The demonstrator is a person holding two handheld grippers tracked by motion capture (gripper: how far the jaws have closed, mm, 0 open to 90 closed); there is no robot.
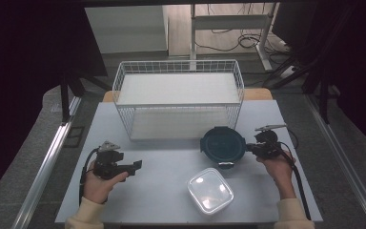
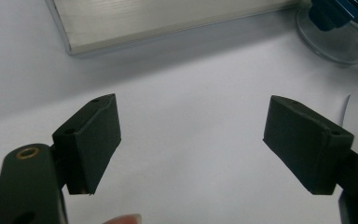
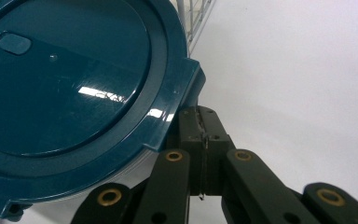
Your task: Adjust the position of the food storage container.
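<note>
Gripping nothing visible between its pads, the right gripper [image 1: 251,149] has its two black jaws pressed flat together; in the right gripper view their tips sit just under the side tab of the round container's teal lid [image 3: 70,88], touching or nearly so, and whether any edge of the tab is pinched cannot be told. The round container [image 1: 222,145] stands on the grey table [image 1: 162,200], right of centre, its lid seated on a clear body. Contents cannot be made out through the lid.

The left gripper [image 1: 134,167] is held over the table's left part, well apart from both containers, jaws spread wide with only bare tabletop between the pads [image 2: 91,142].

A square clear container [image 1: 210,190] with a frosted lid lies nearer the person, just beside the round one but not touching it; contents not discernible.

Behind both, a white wire basket [image 1: 178,67] stands at the far edge, a pale flat panel lying in it. Its front wall is close to the round container's far side.

A hand [image 1: 280,167] holds the right gripper from the near right, cable trailing back along the sleeve.
</note>
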